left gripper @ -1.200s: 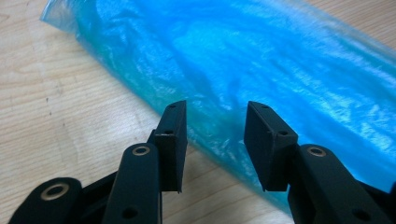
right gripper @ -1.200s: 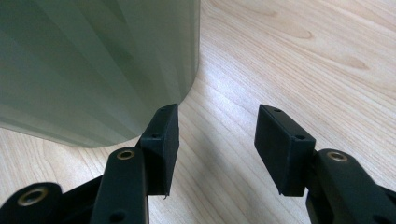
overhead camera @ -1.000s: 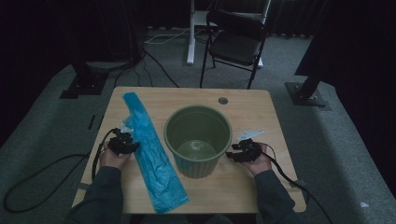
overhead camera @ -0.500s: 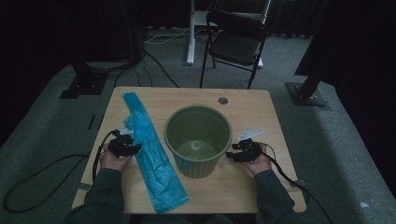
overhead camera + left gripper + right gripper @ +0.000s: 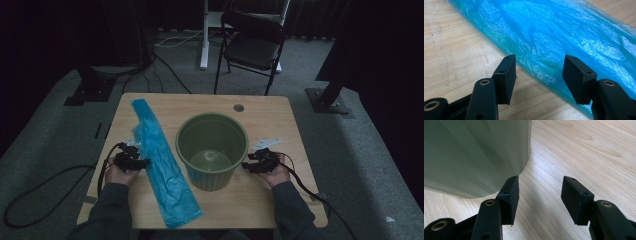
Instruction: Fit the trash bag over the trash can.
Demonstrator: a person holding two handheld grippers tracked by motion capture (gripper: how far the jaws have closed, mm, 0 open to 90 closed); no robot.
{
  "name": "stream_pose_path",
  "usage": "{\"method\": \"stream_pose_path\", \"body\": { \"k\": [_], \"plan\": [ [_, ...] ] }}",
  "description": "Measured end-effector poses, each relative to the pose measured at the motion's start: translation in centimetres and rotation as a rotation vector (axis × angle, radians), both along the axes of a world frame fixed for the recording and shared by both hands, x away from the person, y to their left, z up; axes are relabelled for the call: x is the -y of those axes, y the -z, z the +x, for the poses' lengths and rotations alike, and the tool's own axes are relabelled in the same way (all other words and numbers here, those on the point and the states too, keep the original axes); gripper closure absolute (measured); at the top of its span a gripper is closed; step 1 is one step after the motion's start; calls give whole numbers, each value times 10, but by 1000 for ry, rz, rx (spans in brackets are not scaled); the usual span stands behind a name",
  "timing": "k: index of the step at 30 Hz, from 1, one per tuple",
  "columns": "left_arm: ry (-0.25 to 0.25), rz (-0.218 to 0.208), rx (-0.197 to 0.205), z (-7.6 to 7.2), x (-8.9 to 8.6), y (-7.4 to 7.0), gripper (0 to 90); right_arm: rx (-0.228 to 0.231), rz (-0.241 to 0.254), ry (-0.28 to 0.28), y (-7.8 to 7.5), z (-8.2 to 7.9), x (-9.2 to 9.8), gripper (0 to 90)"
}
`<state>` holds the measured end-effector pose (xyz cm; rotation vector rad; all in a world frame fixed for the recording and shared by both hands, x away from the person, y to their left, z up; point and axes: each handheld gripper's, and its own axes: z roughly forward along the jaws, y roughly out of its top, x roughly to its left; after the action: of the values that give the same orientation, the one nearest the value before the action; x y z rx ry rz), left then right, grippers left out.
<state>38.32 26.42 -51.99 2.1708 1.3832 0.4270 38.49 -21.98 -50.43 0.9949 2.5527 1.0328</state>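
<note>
A dim recording room or lab space here, not a home. Grey carpet (image 5: 360, 150) covers the floor, and dark curtains (image 5: 380, 45) close off the back and side. A black folding chair (image 5: 250, 47) stands behind the small wooden worktop (image 5: 280, 120). Black stand bases (image 5: 330, 100) sit on the carpet at both sides, and loose cables (image 5: 165, 65) trail across the floor.

High view: we see dim, murky surroundings | gripper views: bright, even light, soft shadows beneath jaws | focus: jaw bases slightly blurred
</note>
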Motion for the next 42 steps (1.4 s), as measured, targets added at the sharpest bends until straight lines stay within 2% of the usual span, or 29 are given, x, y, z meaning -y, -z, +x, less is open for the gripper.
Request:
{"method": "stream_pose_path", "body": {
  "k": [5,6,10,13,15,20,25,27,28,33,36,42],
  "plan": [
    [-7,-4,-26,0,-1,3,436,-16,-9,2,1,2,-3,478],
    [-11,-19,-29,0,-2,3,433,-14,-9,-1,1,2,-3,477],
    [-18,-34,-33,-1,-3,3,426,-12,-11,-3,1,2,-4,477],
    [-4,-58,-40,-1,-1,3,414,-14,-9,-2,1,2,-3,477],
    [15,-72,-47,-1,5,3,405,-16,-8,-2,1,2,-3,477],
    [28,-77,-52,5,16,3,388,-15,-12,-6,2,2,-4,476],
    [29,-52,-47,15,29,3,350,-18,-16,-5,3,2,-4,475],
    [32,-31,-43,17,35,3,325,-20,-17,-3,4,2,-3,475],
    [35,-2,-36,17,41,4,320,-20,-17,-3,4,2,-3,475],
    [29,38,-24,20,50,5,290,-22,-17,1,4,2,-3,475],
    [24,37,-16,24,61,6,284,-22,-17,0,4,1,-3,476],
    [41,36,-16,26,66,6,277,-26,-18,-1,4,2,-3,475]
  ]
}}
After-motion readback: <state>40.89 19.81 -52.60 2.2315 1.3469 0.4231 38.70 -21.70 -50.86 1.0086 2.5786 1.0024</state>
